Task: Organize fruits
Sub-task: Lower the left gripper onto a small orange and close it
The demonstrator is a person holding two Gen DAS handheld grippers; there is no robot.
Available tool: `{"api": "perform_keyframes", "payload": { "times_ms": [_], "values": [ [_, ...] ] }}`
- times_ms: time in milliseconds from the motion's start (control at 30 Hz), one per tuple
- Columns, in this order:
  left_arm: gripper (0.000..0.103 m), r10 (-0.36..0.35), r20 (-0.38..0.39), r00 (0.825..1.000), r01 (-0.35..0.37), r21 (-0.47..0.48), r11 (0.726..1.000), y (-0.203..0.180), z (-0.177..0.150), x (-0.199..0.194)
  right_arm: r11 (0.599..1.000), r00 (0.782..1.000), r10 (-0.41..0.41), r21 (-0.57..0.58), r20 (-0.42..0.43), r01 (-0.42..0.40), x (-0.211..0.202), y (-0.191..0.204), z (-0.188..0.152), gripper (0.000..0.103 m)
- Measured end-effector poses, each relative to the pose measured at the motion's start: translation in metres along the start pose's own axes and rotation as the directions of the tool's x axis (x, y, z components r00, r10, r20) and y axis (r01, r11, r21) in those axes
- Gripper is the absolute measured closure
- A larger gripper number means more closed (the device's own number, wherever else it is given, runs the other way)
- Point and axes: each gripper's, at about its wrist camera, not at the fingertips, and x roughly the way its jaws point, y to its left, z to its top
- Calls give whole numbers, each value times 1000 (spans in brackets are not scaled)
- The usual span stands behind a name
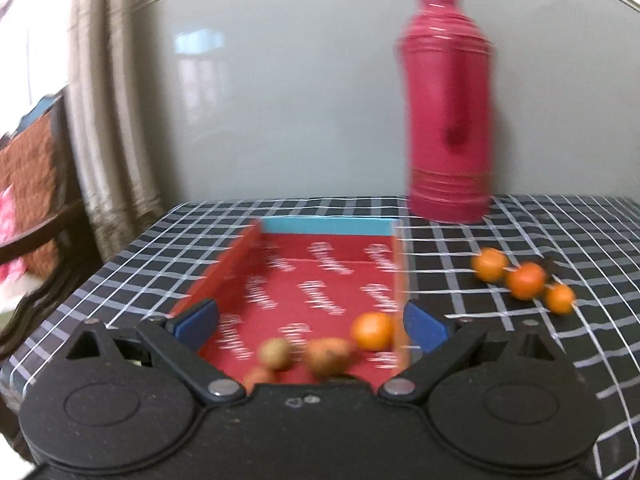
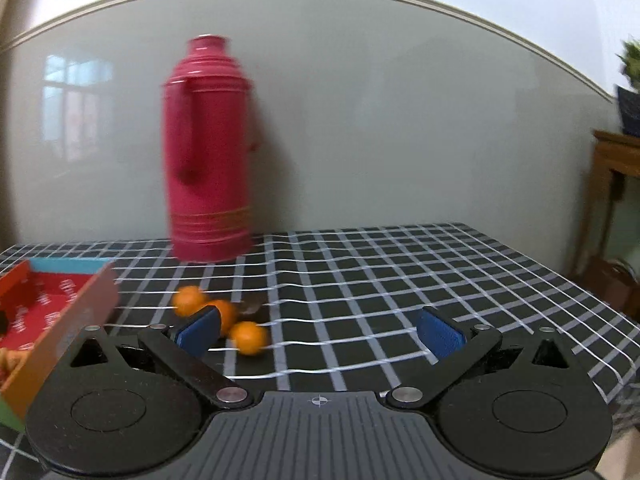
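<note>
Your right gripper (image 2: 320, 330), jaws wide and empty, has three loose oranges (image 2: 224, 316) just ahead to its left; the nearest sits by the left pad. Tray (image 2: 60, 316) lies further left.

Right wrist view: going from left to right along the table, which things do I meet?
Red box → pink thermos → three oranges on the checked cloth → bare checked tablecloth → wooden stand beyond the table edge.
</note>
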Motion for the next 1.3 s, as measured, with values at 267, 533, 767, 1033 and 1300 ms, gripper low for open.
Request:
{"api": "perform_keyframes", "payload": {
  "times_ms": [267, 533, 767, 1033, 1300],
  "values": [
    [13, -152, 35, 988, 146, 148, 978, -76, 5, -1, 980, 992, -125, 152, -12, 125, -13, -63, 0, 0],
    [22, -200, 18, 980, 194, 174, 965, -134, -2, 18, 972, 986, -163, 177, 21, 157, -25, -83, 2, 0],
    [23, -191, 13, 981, 186, 185, 965, -171, -4, 26, 969, 983, -181, 172, 21, 175, -23, -89, 3, 0],
    [43, -191, -88, 978, 201, 132, 971, -189, 0, 50, 965, 980, -196, 181, 25, 188, -24, -99, 2, 0],
    [81, -207, -170, 963, 227, 106, 968, -200, -1, 68, 962, 975, -222, 164, 7, 218, -21, -107, -3, 0]
  ]
}}
